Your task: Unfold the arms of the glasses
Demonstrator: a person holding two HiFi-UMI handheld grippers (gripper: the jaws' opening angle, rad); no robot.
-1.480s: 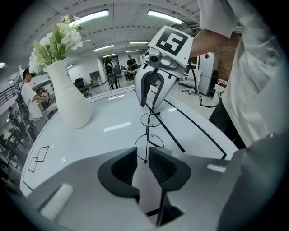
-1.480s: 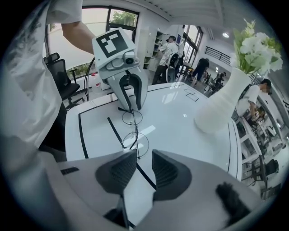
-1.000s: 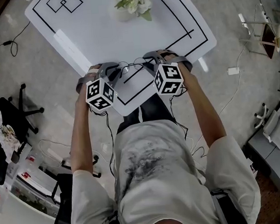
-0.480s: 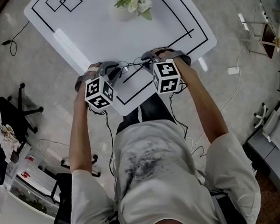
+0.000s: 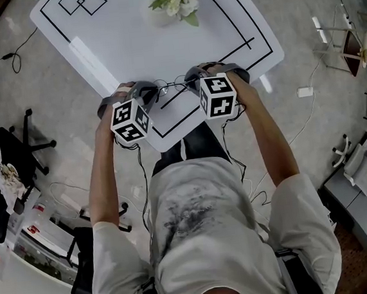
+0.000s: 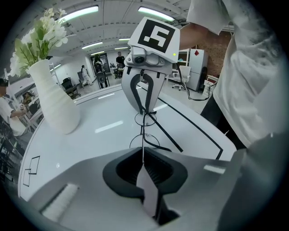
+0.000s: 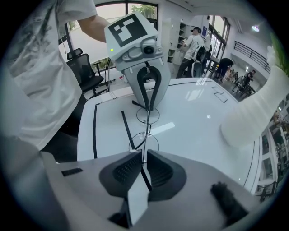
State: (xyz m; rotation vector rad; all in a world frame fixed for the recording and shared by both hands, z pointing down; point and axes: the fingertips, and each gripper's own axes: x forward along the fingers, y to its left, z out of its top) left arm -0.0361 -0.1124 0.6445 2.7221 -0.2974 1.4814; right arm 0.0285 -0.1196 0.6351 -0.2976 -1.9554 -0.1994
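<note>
Left gripper (image 6: 143,155): I am clamping it fully shut on one end of the glasses (image 6: 144,140).
Right gripper (image 7: 143,157): its jaws have just been closing, with the other end sitting between them and a sliver of gap showing, so I am not yet pinching it.
Glasses: they are spanning both grippers over the bench (image 6: 90,135), near its front edge.
Risk: the thin wire is likely slipping or bending if I am pulling before the right grip seats.

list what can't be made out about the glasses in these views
Left gripper view: the left gripper is shut on the glasses; which part it pinches is hidden between the pads.
Right gripper view: the right gripper has just been closing round the wire, a slim gap showing; folded or open arms are too thin to tell.
Head view: glasses too small, jaws hidden under the grippers' bodies.
</note>
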